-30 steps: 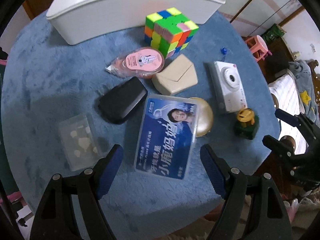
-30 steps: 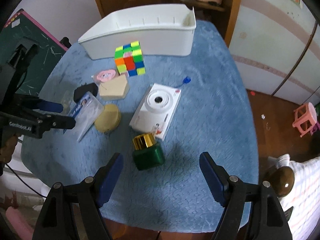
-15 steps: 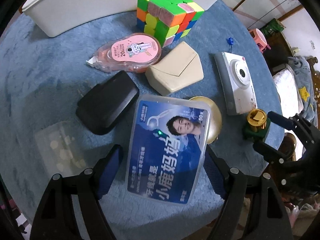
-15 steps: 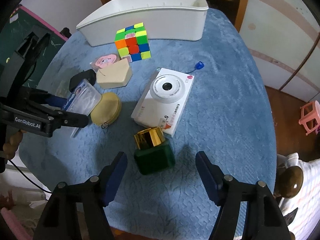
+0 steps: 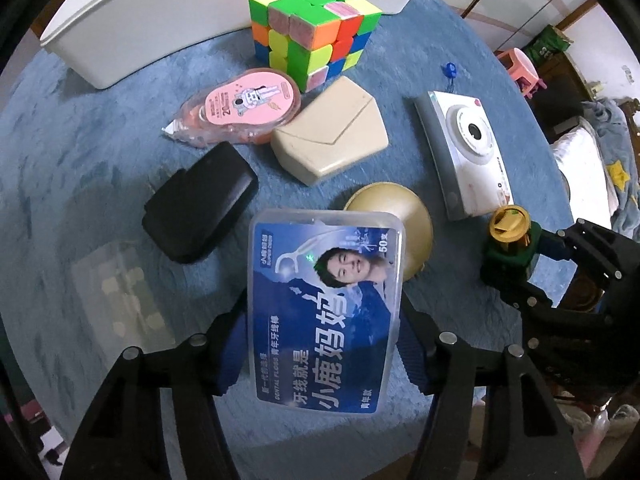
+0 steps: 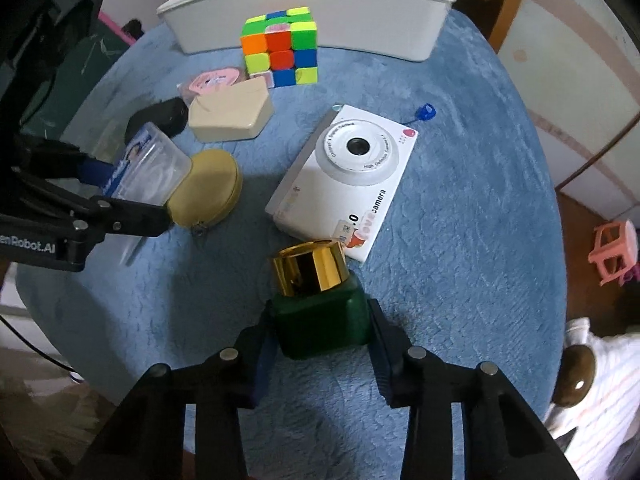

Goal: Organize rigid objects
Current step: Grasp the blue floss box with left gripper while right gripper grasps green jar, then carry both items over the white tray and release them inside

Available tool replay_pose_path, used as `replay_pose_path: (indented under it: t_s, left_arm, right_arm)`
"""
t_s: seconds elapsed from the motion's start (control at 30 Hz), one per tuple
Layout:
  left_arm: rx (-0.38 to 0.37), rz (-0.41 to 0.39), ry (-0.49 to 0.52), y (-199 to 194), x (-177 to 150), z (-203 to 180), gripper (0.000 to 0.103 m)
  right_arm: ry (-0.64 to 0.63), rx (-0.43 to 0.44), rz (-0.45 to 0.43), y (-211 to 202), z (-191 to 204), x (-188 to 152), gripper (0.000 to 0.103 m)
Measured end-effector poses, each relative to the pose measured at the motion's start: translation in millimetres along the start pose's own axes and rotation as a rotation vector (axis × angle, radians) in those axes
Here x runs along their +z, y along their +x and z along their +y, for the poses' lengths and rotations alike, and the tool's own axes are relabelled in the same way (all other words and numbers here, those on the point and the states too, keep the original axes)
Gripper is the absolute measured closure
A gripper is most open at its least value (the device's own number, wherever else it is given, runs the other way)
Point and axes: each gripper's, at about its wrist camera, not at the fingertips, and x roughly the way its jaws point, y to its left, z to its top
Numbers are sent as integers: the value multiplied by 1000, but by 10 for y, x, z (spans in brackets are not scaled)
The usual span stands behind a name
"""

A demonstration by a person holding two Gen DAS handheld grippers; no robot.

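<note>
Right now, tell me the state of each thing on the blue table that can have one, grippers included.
right gripper: shut on the green bottle
left gripper: closing around the floss box
green bottle: upright, gold cap on
beige case: closed
white bin: upright

Two black plastic two-finger grippers are showing here. The left gripper (image 5: 322, 344) is built of angular black arms that are carrying round silver screw heads at the joints, and its fingers (image 5: 230, 350) are wearing ribbed dark-blue pads on their inner faces. The right gripper (image 6: 322, 334) is showing the same make: black struts, silver screws, blue-padded fingers (image 6: 264, 346). From the right wrist view, white lettering reading "enRobot.AI" is running along the left gripper's black side bar.
</note>
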Motion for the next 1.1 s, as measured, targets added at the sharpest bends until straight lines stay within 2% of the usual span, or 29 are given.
replay_pose_path:
  t_s: [0.13,0.33,0.6,0.77,1.1]
  left_arm:
    - [-1,-16,-26,-122,-22,-42,37]
    - [-2,-96,-32,-600,-16,-37,37]
    - [14,-294,-44,-1546,222,8,37]
    - [44,-411,-54,-2137,468,-1,37]
    - [95,-586,-74,-2976,950,101,37]
  right_arm:
    - [-14,-16,10,1,62,5,62]
    - [44,43,-10,-210,20,26,62]
    - [89,84,-171,-973,-99,297,62]
    - [101,75,-272,-1506,-216,627,62]
    - [68,20,-473,-2455,-328,1384,62]
